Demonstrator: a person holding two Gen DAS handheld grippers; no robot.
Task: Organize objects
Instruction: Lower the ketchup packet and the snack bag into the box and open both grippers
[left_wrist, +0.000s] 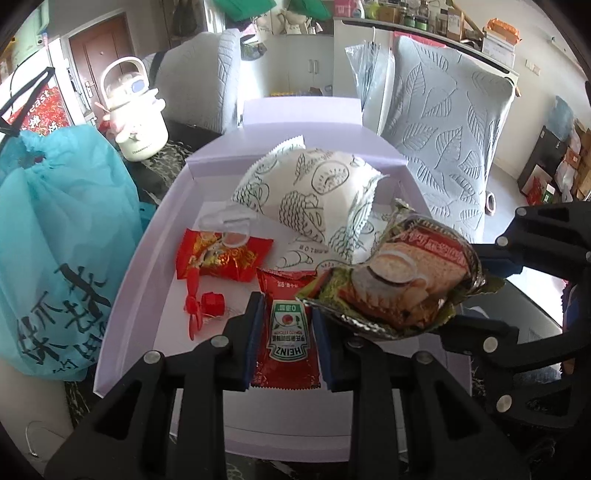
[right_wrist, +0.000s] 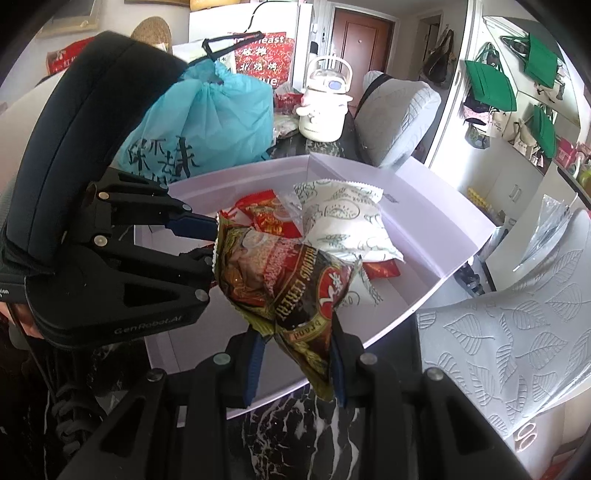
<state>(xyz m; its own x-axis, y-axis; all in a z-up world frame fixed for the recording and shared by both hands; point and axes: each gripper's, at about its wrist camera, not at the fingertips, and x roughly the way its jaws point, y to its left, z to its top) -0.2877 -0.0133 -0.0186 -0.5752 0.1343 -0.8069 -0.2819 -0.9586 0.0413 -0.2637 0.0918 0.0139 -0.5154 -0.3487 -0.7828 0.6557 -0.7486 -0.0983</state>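
The left gripper (left_wrist: 288, 328) pinches a ketchup packet (left_wrist: 286, 332) over the box (left_wrist: 122, 295); the right gripper (right_wrist: 295, 360) pinches a cereal bag (right_wrist: 295, 284) above it; inside lie a white bag (left_wrist: 314, 188), a red snack bag (left_wrist: 221, 258) and a red fan (left_wrist: 201, 308).

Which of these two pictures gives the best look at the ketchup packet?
The left wrist view: the ketchup packet lies label up in the box, framed between the jaws. The right wrist view hides it behind the cereal packet.
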